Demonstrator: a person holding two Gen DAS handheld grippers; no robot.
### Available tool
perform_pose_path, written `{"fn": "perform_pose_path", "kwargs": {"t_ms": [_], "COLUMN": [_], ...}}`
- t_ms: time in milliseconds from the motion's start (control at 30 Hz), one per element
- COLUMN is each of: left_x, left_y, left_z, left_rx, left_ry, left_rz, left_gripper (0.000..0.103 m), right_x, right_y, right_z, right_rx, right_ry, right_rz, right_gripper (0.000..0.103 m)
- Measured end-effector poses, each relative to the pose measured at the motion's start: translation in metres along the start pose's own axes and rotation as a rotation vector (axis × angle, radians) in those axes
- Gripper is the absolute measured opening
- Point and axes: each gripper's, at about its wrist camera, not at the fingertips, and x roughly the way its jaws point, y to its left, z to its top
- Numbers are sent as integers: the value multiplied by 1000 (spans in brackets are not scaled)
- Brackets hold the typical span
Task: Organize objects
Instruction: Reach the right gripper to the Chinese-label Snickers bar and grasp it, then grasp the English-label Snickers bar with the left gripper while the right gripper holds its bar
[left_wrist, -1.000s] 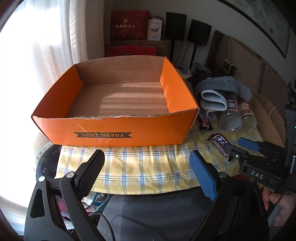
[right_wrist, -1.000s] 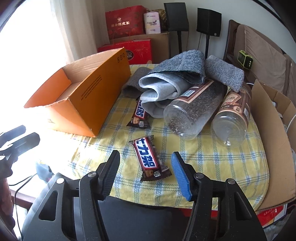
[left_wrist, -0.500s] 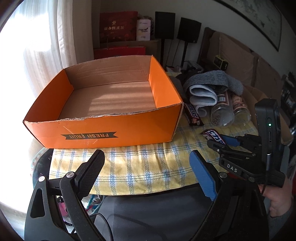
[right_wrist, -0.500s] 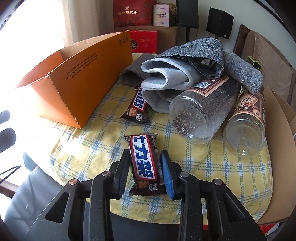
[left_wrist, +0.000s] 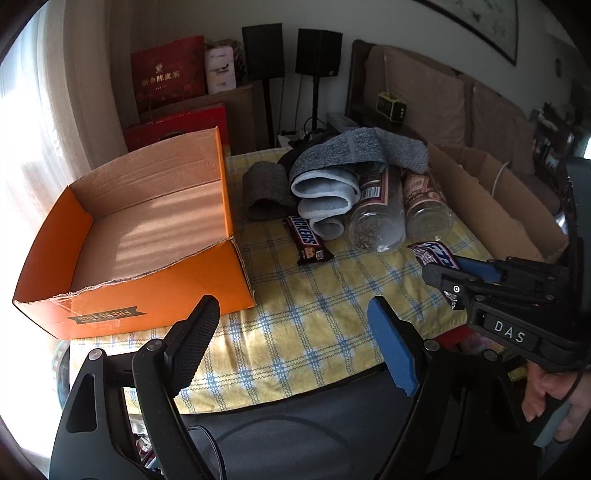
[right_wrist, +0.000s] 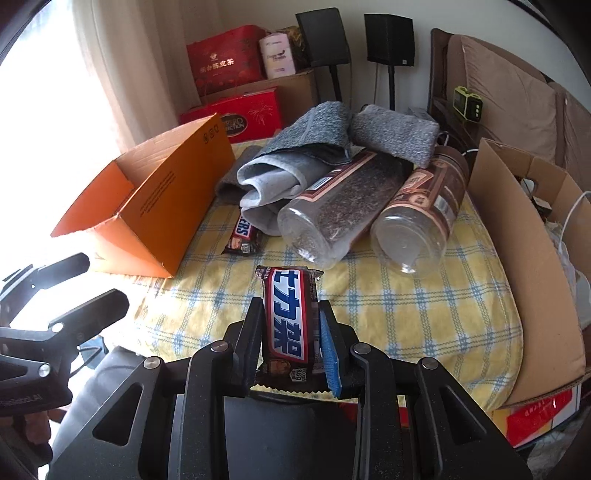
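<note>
My right gripper (right_wrist: 290, 314) is shut on a Snickers bar (right_wrist: 290, 317) with Chinese lettering and holds it above the yellow checked cloth (right_wrist: 406, 321); it also shows in the left wrist view (left_wrist: 448, 267), bar (left_wrist: 434, 254) in its jaws. A second Snickers bar (left_wrist: 307, 240) lies on the cloth beside the rolled grey towels (left_wrist: 332, 184). The open orange cardboard box (left_wrist: 140, 236) stands at the left and is empty. My left gripper (left_wrist: 295, 328) is open and empty over the cloth's near edge.
Two clear plastic jars (right_wrist: 340, 214) (right_wrist: 421, 221) lie on their sides behind the held bar. A brown cardboard box (right_wrist: 524, 236) stands at the right edge. Red gift boxes (right_wrist: 236, 110) and speakers (right_wrist: 388, 37) stand behind.
My right gripper closed on the Chinese-lettered Snickers bar and lifted it off the cloth. The left gripper swung to the right, so the orange box now sits further left in its view.
</note>
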Motion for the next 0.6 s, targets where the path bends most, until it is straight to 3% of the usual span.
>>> {"fn": "perform_pose_path", "kwargs": {"t_ms": [233,400,533,600], "left_x": [28,58,76,85], "left_y": [-33,-43,-46,-47], "left_z": [24,37,41,41], "left_rx": [3,-16,-38,-46], "left_ry": [41,44,56,71], "left_rz": [16,168,201,200], "left_gripper": [72,72,70,57], "right_x": [-39,-49,-52,-52], "right_y": [-33,-50,-54,-55], "right_z": [4,1,-4,-4], "right_rx": [87,130,140,144], "right_ry": [-63,-69,-70,-69], "right_rz": [-47,-71,-73,-71], "right_gripper": [29,29,29,29]}}
